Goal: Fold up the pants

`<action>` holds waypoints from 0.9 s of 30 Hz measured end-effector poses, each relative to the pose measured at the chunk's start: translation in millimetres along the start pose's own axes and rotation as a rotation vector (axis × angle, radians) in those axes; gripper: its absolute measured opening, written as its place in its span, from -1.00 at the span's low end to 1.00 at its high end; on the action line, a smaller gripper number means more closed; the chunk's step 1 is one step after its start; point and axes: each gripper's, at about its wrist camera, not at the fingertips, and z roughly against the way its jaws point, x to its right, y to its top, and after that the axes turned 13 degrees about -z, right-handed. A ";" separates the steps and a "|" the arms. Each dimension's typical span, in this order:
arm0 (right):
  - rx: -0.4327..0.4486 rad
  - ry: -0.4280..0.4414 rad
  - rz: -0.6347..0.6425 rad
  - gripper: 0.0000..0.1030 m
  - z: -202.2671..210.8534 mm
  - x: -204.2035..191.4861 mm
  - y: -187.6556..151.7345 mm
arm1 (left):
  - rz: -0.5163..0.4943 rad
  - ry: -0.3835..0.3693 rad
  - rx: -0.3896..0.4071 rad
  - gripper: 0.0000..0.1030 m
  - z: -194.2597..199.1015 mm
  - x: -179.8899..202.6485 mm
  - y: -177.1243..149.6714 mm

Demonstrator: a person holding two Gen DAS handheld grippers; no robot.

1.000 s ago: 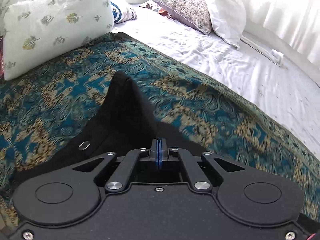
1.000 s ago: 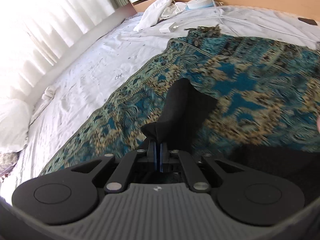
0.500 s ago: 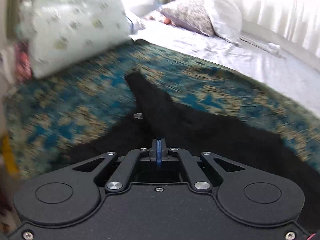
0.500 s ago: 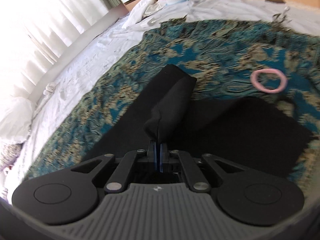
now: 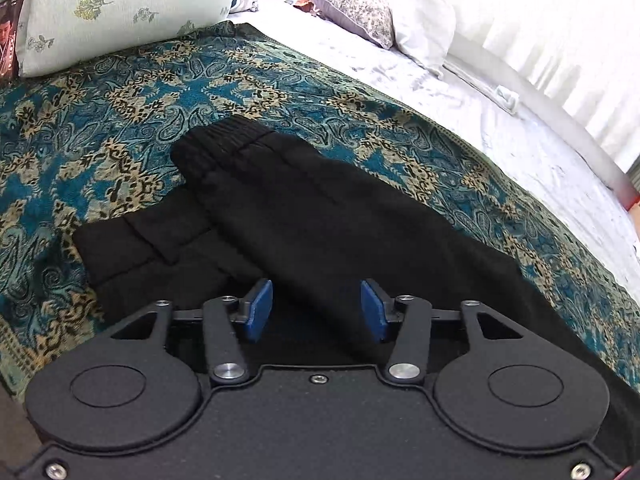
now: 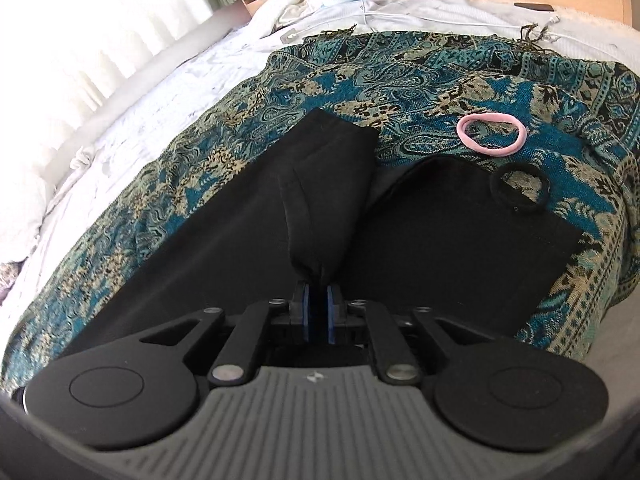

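Seeing one pair of black pants (image 5: pixel 320 216) lying on the teal paisley throw (image 5: pixel 120 92) over the white bed sheet (image 5: pixel 500 120). No containers in view. We count three pillows (image 5: pixel 116 4) at the head, two hair ties past the hem: one pink (image 6: pixel 491 135), one black (image 6: pixel 520 188). Left gripper (image 5: pixel 317 310) jaws have just been opening, now spread, cloth between them but pads clear. Right gripper (image 6: pixel 319 312) has started opening too; a bunched leg fold sits between its nearly closed pads, still pinched.
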 end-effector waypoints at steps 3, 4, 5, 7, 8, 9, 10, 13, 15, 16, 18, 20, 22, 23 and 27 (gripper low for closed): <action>0.002 -0.005 0.005 -0.64 -2.4 1.8 -1.9 | 0.018 0.041 0.004 0.00 -13.9 1.3 5.2; 0.003 -0.005 0.007 -0.61 -3.0 2.2 -2.4 | 0.021 0.056 0.004 0.00 -19.4 1.8 6.9; 0.005 -0.006 0.010 -0.59 -3.9 2.1 -2.8 | 0.025 0.070 0.004 -0.01 -24.9 1.9 7.9; 0.011 -0.011 0.024 -0.56 -4.6 0.7 -3.8 | 0.038 0.086 -0.003 -0.03 -35.6 0.8 10.5; 0.014 -0.013 0.032 -0.55 -4.8 -0.2 -4.2 | 0.046 0.086 -0.006 -0.03 -40.2 0.1 11.1; 0.017 -0.017 0.038 -0.55 -5.4 -1.3 -4.8 | 0.052 0.086 -0.007 -0.03 -44.2 -0.3 11.3; 0.017 -0.019 0.041 -0.55 -6.1 -1.9 -5.0 | 0.057 0.088 -0.008 -0.03 -47.3 -0.5 11.6; 0.019 -0.024 0.049 -0.52 -8.2 -3.4 -5.4 | 0.042 0.101 -0.003 -0.03 -53.7 2.1 12.5; 0.023 -0.029 0.056 -0.50 -8.9 -4.7 -6.8 | 0.026 0.110 0.001 -0.13 -55.6 5.4 13.0; 0.025 -0.032 0.059 -0.50 -9.0 -5.3 -7.3 | 0.020 0.119 0.006 -0.34 -55.5 7.1 12.8; 0.033 -0.036 0.069 -0.66 -8.1 -7.1 -8.8 | -0.007 0.132 -0.001 -0.93 -55.2 9.1 12.7; 0.049 -0.044 0.080 -0.80 -5.4 -9.4 -10.5 | -0.009 0.135 0.016 -0.94 -49.6 8.0 11.9; 0.069 -0.043 0.098 -0.83 -1.2 -11.8 -11.5 | -0.030 0.138 0.042 -0.94 -39.9 8.3 12.1; 0.078 -0.042 0.106 -0.84 1.4 -12.9 -11.9 | -0.039 0.137 0.053 -0.94 -33.6 8.2 12.5; 0.104 -0.043 0.138 -0.85 12.5 -17.4 -10.7 | -0.075 0.123 0.081 -0.94 -7.1 1.1 15.4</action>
